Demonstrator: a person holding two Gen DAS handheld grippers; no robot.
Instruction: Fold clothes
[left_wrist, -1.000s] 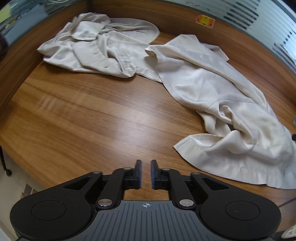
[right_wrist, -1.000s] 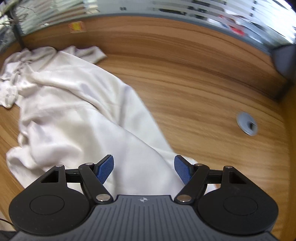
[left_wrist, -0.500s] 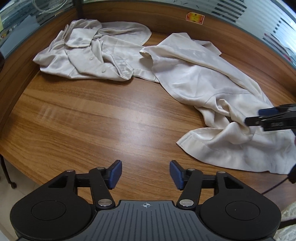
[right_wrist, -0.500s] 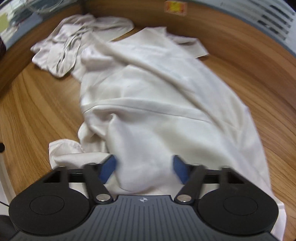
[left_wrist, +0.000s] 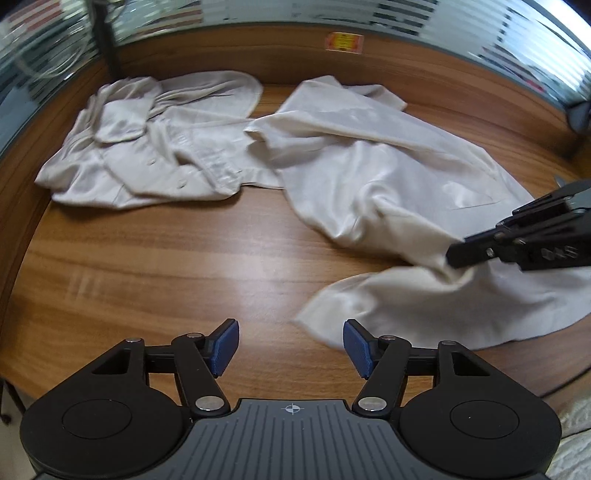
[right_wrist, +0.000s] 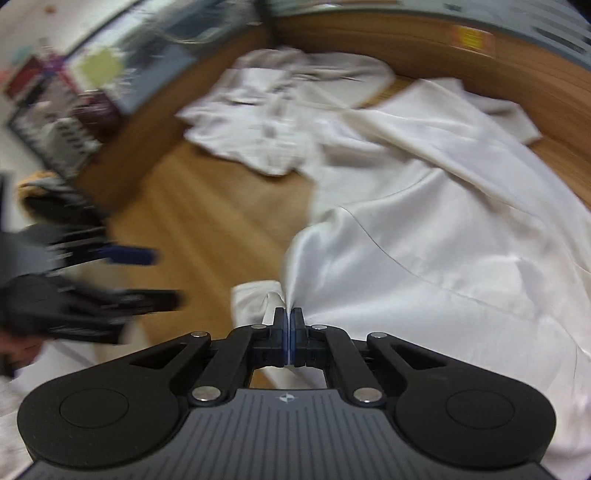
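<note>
A cream satin garment (left_wrist: 369, 177) lies crumpled across the right half of the wooden table (left_wrist: 147, 266). My right gripper (right_wrist: 288, 317) is shut on a fold of it (right_wrist: 443, 240) near the lower hem, and the cloth rises to a peak at the pads. The left wrist view shows that gripper (left_wrist: 452, 256) coming in from the right edge. My left gripper (left_wrist: 290, 345) hovers over bare wood with its jaws opening. Nothing is between them, and the hem corner lies just beyond its right finger. It appears blurred (right_wrist: 162, 277) at the left of the right wrist view.
A second cream shirt with buttons (left_wrist: 155, 147) lies bunched at the back left, touching the first garment. A raised wooden wall with an orange sticker (left_wrist: 343, 42) rims the table's far side, with glass above. The table's near edge curves just below my left gripper.
My left gripper's jaws went from nearly shut to wide apart. My right gripper swung left over the garment, closed on a fold near the hem, and drew the cloth up.
</note>
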